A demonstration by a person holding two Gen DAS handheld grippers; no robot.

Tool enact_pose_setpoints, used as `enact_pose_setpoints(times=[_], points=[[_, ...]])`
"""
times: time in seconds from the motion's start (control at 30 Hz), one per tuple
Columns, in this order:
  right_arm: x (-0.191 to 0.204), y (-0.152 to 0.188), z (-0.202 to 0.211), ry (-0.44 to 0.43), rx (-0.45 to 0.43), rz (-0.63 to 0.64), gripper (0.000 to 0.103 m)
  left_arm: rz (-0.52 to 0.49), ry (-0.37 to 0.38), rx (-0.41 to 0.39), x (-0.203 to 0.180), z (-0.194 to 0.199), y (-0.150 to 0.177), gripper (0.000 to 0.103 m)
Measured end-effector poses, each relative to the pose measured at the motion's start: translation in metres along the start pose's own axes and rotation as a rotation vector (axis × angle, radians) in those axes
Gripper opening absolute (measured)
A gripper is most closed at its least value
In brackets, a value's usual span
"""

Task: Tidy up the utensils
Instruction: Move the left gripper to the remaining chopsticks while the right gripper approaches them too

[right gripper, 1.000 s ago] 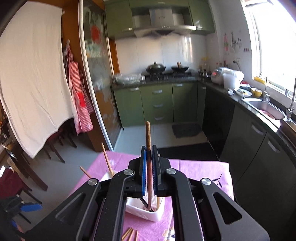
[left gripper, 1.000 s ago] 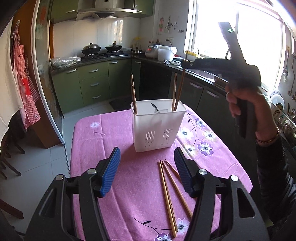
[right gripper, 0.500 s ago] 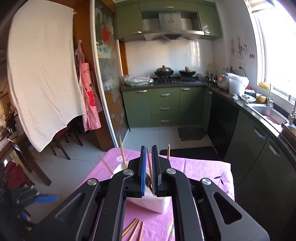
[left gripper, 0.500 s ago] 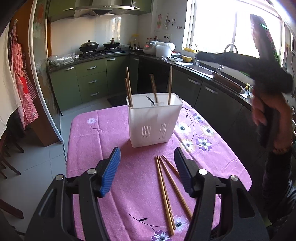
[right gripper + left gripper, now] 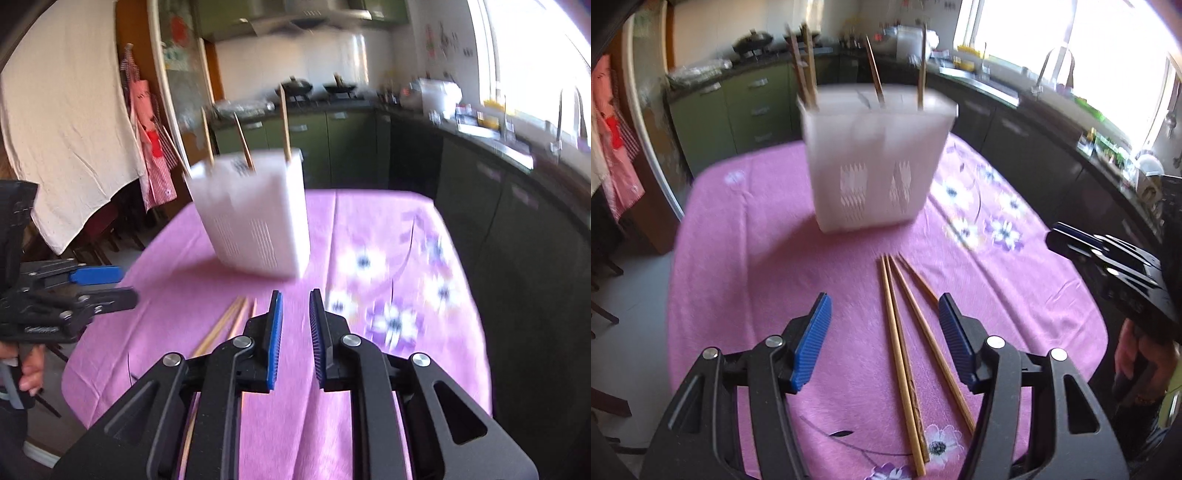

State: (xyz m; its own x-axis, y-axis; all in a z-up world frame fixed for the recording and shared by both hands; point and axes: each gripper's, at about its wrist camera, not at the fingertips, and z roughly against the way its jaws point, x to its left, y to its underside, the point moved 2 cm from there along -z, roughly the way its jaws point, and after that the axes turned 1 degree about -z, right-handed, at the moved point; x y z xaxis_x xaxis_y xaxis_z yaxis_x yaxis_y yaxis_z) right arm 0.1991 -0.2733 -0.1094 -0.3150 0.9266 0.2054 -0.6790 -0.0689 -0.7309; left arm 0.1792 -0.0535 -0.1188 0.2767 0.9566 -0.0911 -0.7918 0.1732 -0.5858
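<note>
Four chopsticks (image 5: 908,332) lie near the table's front edge; left gripper (image 5: 884,338), empty and closing, must straddle one; right gripper (image 5: 295,332) released, opening, empty

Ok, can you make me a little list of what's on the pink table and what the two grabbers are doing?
table cover: pink flowered tablecloth
holder: white utensil holder, upright, chopsticks standing in it
loose chopsticks: loose chopsticks lying flat on the cloth, in front of the holder
left gripper: left gripper open, empty, over the loose chopsticks, jaws just closing a little
right gripper: right gripper slightly open, empty, jaws just opening
</note>
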Motion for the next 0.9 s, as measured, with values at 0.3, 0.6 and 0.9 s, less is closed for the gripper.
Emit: enact_pose_setpoints(times=[0.3, 0.6, 0.9], points=[[-0.023, 0.022, -0.006, -0.030, 0.041, -0.070, 0.018, 0.009, -0.005, 0.140, -0.002, -0.066, 0.001, 0.030], [-0.024, 0.020, -0.009, -0.058, 0.050, -0.096, 0.018, 0.017, -0.026, 0.182, 0.007, -0.086, 0.001, 0.024], [-0.021, 0.019, -0.013, -0.078, 0.065, -0.102, 0.018, 0.059, 0.056, 0.197, 0.008, -0.088, -0.002, 0.022]])
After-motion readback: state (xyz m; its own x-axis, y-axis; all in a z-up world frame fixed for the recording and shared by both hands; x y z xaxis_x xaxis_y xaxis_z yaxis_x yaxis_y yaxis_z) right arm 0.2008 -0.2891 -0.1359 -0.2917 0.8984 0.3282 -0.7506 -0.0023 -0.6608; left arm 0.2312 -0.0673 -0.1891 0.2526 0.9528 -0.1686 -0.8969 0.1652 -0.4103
